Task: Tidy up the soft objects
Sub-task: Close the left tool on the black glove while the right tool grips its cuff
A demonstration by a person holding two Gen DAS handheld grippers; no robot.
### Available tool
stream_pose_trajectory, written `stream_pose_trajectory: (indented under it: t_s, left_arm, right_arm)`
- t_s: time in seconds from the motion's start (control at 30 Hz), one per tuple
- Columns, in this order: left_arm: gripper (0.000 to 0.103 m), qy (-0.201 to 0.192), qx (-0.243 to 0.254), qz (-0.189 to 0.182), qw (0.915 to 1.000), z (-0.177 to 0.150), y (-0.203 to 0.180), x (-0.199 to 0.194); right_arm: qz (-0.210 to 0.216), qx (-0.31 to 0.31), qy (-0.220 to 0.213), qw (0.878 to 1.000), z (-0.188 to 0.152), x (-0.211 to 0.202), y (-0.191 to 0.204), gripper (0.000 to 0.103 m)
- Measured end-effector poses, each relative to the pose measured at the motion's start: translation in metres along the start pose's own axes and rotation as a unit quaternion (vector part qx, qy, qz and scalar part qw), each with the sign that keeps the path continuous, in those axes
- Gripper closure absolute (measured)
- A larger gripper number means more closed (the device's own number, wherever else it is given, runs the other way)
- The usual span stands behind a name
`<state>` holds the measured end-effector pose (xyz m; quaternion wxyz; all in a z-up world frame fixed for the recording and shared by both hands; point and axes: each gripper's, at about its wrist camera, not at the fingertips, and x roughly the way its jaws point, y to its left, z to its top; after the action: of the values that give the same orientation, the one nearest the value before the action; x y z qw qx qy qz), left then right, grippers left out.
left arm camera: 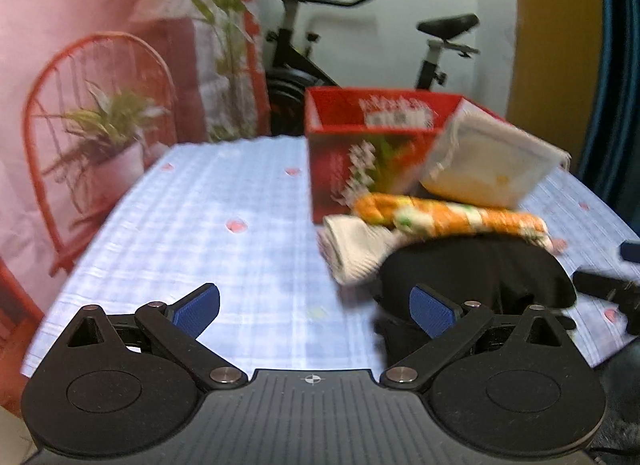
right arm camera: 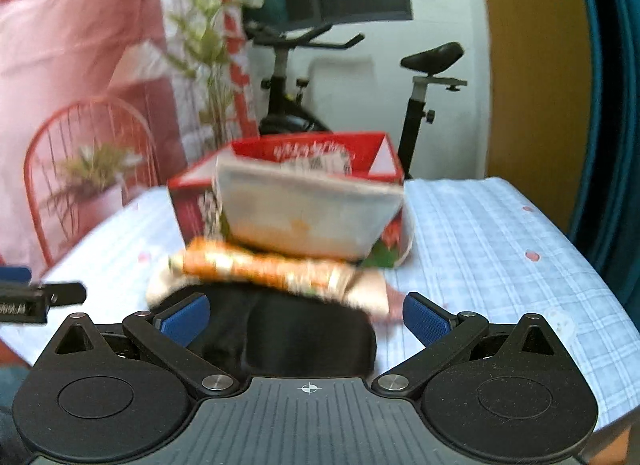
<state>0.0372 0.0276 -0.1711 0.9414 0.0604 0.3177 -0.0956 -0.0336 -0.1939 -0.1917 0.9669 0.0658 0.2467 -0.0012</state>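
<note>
Bench [left arm camera: 208, 201] draped in pale blue checked cloth with small pink spots; far edge toward an exercise bike [left arm camera: 304, 65], left edge beside a red wire chair [left arm camera: 92, 65] carrying a potted plant.

Red carton [left arm camera: 360, 145], open-topped, printed with flowers, upright near the far right part of the bench. Presumably the bin for the soft things.

Pile of soft goods just in front of the carton, toward the near right corner. Largest at the near side: black fabric item [left arm camera: 476, 273], domed, limp-looking, matte. Likely light, shapeless once lifted; best pinched at a raised fold or rim rather than across the bulk.

Leaning against the carton front, tilted: white cushion-like pouch [left arm camera: 488, 169] with yellowish face. Probably soft but holds its shape; corner or seam edge the safest hold.

Across the pile, on top of the black item: orange and white patterned roll [left arm camera: 448, 217]. Likely to unroll if taken by one end; grip at mid-length.

Under the roll's left end: pale ribbed cloth [left arm camera: 352, 253], folded, resting on the bench. Thin, compliant; take at the folded edge.

Left gripper [left arm camera: 316, 309] low over the near edge, left of the pile, blue fingers [left arm camera: 196, 309] spread wide, nothing between.

Right gripper [right arm camera: 306, 317] directly before the pile, fingers [right arm camera: 426, 321] spread either side of the black item; contact not discernible through blur.
</note>
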Motion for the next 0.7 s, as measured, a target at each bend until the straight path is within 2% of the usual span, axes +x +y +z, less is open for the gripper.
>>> stream_pose_trajectory:
  t_s: [0.07,0.17,0.27,0.33,0.43,0.57,0.7]
  left_arm:
    - [0.004,0.011,-0.002,-0.02,0.9997,-0.006,-0.001,0.006]
    - [0.015,0.035,0.0,-0.051,0.9981,-0.015,-0.003,0.018]
    - [0.026,0.06,-0.002,-0.082,0.9948,-0.024,-0.006,0.031]
    - [0.039,0.076,-0.008,-0.1,0.992,-0.029,-0.007,0.041]
    - [0.049,0.083,-0.021,-0.124,0.9886,-0.034,-0.009,0.052]
    - [0.058,0.083,-0.026,-0.152,0.9846,-0.036,-0.013,0.059]
    - [0.059,0.092,-0.023,-0.167,0.9813,-0.04,-0.018,0.063]
  right_arm:
    - [0.002,-0.018,0.029,0.999,-0.011,0.006,0.008,0.002]
    - [0.01,-0.026,0.069,0.997,-0.02,0.016,0.015,0.005]
    - [0.013,-0.025,0.1,0.995,-0.025,0.024,0.018,0.012]
    - [0.018,-0.016,0.118,0.993,-0.027,0.032,0.016,0.019]
    - [0.024,-0.007,0.135,0.991,-0.029,0.037,0.012,0.022]
    - [0.029,-0.008,0.143,0.989,-0.032,0.044,0.011,0.029]
    - [0.03,-0.014,0.152,0.988,-0.034,0.052,0.011,0.033]
